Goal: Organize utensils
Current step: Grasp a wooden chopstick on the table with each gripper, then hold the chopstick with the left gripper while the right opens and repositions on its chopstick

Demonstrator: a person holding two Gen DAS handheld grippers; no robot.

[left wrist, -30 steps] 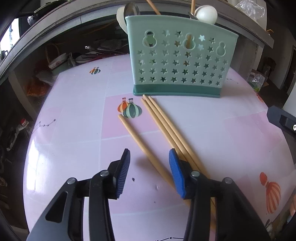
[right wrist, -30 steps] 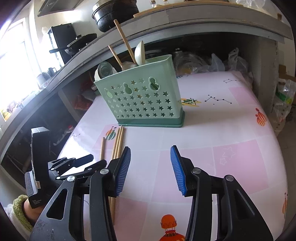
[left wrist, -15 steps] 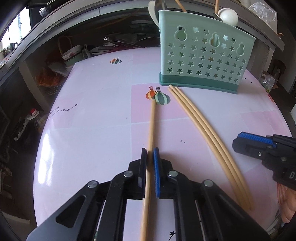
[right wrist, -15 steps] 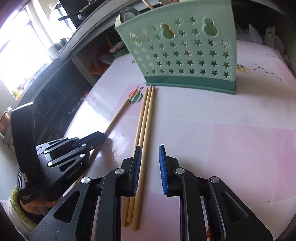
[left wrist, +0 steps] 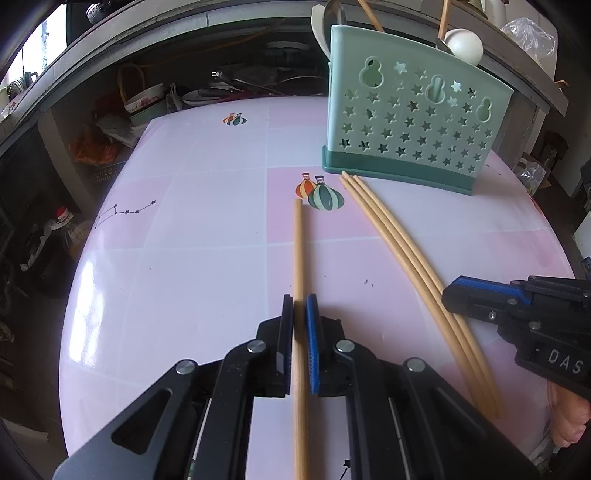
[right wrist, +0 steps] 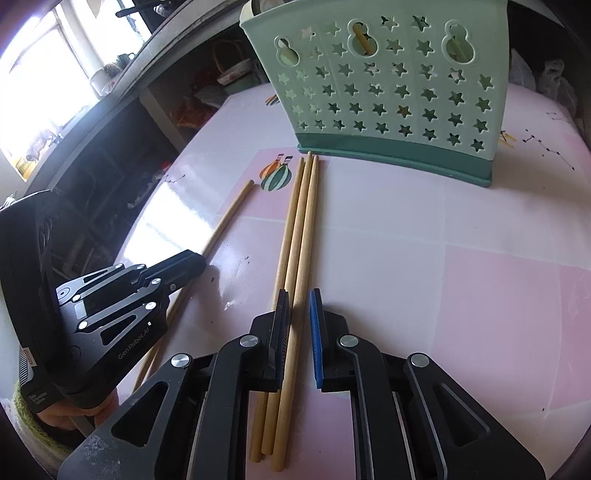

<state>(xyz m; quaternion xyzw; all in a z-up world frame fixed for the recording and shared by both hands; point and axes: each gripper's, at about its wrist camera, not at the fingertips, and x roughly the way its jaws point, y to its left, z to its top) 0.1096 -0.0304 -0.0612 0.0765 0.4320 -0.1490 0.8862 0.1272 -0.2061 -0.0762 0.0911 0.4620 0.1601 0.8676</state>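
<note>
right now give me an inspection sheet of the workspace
surface: pink tablecloth with balloon prints, no spill seen
job's things: single chopstick lying apart; three chopsticks side by side; green utensil holder upright, spoons and chopsticks inside
clutter: nothing seen on the cloth
grippers: left gripper shut on the single chopstick; right gripper, jaws just closing, on the rightmost of the three chopsticks
cables: nothing seen
surroundings: shelf of dishes behind, plastic bags at right

Round table (left wrist: 192, 192) with pink checked cloth — dark cluttered shelves (left wrist: 122, 122) behind, grey counter (left wrist: 155, 33) above — bright window (right wrist: 48, 96) at left.
</note>
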